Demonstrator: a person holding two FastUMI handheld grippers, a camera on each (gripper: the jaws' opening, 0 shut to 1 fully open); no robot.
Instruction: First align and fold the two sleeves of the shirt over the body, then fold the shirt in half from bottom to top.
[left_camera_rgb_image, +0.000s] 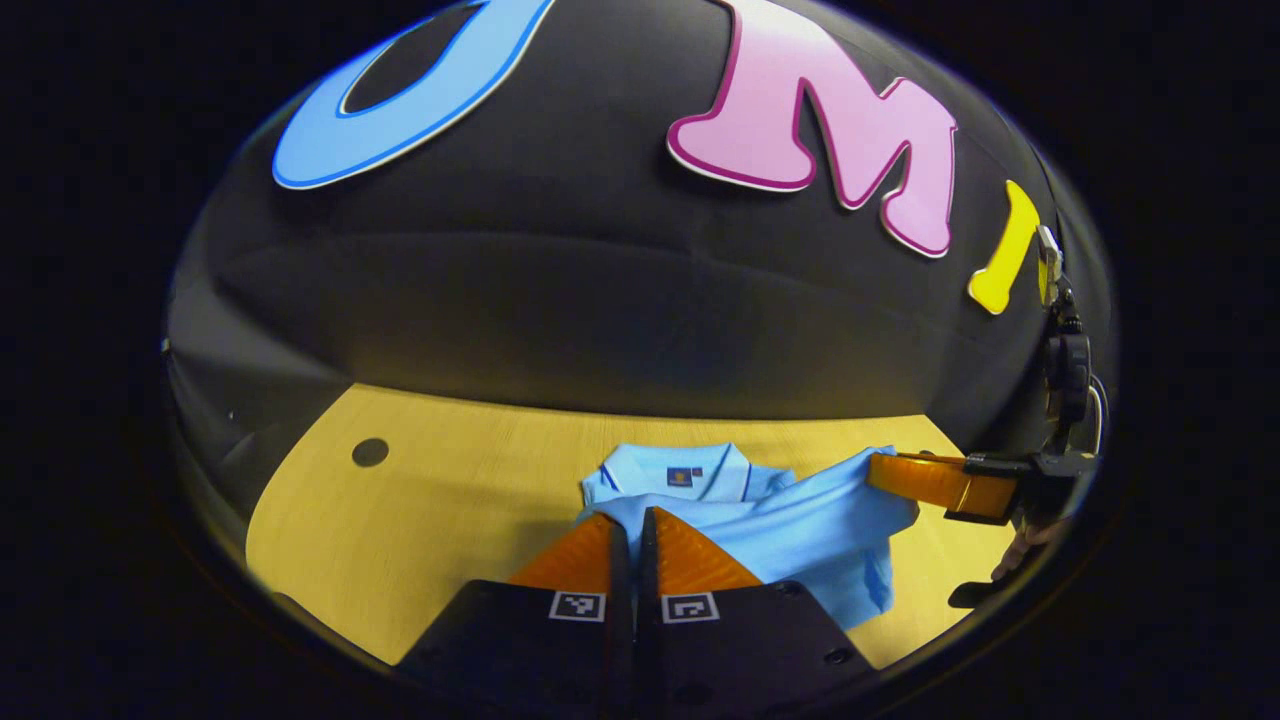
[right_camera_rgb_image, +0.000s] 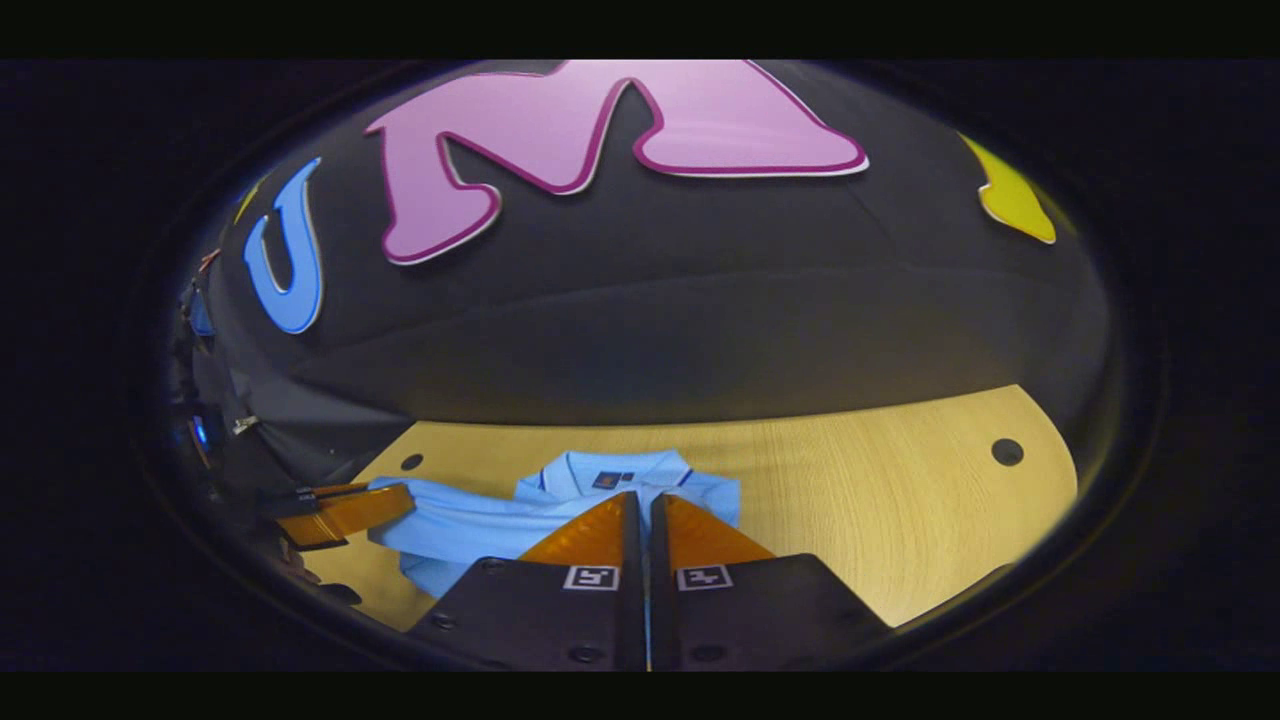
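At lower centre of the left gripper view we see a light blue polo shirt (left_camera_rgb_image: 790, 520) on a pale wood-grain counter (left_camera_rgb_image: 450, 500). A small dark label (left_camera_rgb_image: 681, 476) sits inside its collar, too small to read. Our left tool (left_camera_rgb_image: 632, 535) and right tool (right_camera_rgb_image: 644, 522) are both pinched closed at the fabric's edge; a grip is unclear. A black cloth wall (left_camera_rgb_image: 600, 300) rises behind.
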